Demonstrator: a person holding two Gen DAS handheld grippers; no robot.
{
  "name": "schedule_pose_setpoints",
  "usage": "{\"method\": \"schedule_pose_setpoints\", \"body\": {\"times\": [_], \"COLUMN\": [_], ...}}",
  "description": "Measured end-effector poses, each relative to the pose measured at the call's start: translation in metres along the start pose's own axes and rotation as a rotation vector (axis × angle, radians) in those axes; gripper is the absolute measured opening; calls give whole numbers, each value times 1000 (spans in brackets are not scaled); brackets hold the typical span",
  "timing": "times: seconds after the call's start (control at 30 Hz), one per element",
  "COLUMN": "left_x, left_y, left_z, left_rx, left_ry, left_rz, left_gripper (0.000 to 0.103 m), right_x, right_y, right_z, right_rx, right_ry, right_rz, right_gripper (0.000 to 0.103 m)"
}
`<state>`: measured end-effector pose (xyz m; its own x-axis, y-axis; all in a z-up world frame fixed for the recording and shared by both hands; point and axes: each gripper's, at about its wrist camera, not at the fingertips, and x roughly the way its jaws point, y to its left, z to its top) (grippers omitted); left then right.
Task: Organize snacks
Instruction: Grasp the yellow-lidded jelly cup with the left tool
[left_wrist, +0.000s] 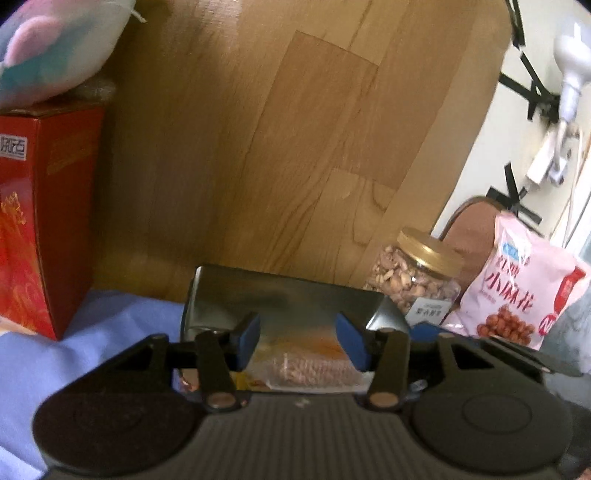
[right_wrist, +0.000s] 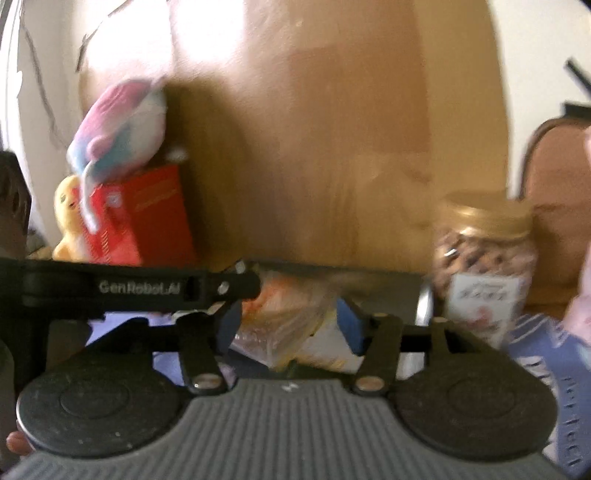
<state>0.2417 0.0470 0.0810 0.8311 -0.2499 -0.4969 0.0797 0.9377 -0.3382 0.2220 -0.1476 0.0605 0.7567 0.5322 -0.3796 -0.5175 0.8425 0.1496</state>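
Note:
My left gripper is open over a shiny metal tray on the blue cloth; a clear snack packet with pinkish pieces lies in the tray between the blue pads, not clamped. My right gripper is open above the same tray, with a crinkly clear and orange snack packet between its pads; the view is blurred, so I cannot tell if they touch. The left gripper's black body crosses the right wrist view at left. A gold-lidded nut jar and a pink snack bag stand right of the tray.
A red box stands at the left with a pastel plush toy on top and a yellow plush beside it. A wooden board rises behind. A blue printed bag lies at right.

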Motion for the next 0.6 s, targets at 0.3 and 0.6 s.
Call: {"method": "schedule_pose_setpoints", "body": {"times": [0.3,0.6], "left_x": [-46,-16], "left_y": [-9,-7], "left_z": [-40,-75], "left_rx": [27,-13], "left_ry": [34,221], "left_rz": [-64,-7], "left_gripper": [49,49], "right_x": [-70,-73], "right_y": [-61,-64], "right_z": [-35,-81], "right_rx": [305,383], "right_ry": [-1,139], "right_rz": [50,44], "right_gripper": [60,50]}}
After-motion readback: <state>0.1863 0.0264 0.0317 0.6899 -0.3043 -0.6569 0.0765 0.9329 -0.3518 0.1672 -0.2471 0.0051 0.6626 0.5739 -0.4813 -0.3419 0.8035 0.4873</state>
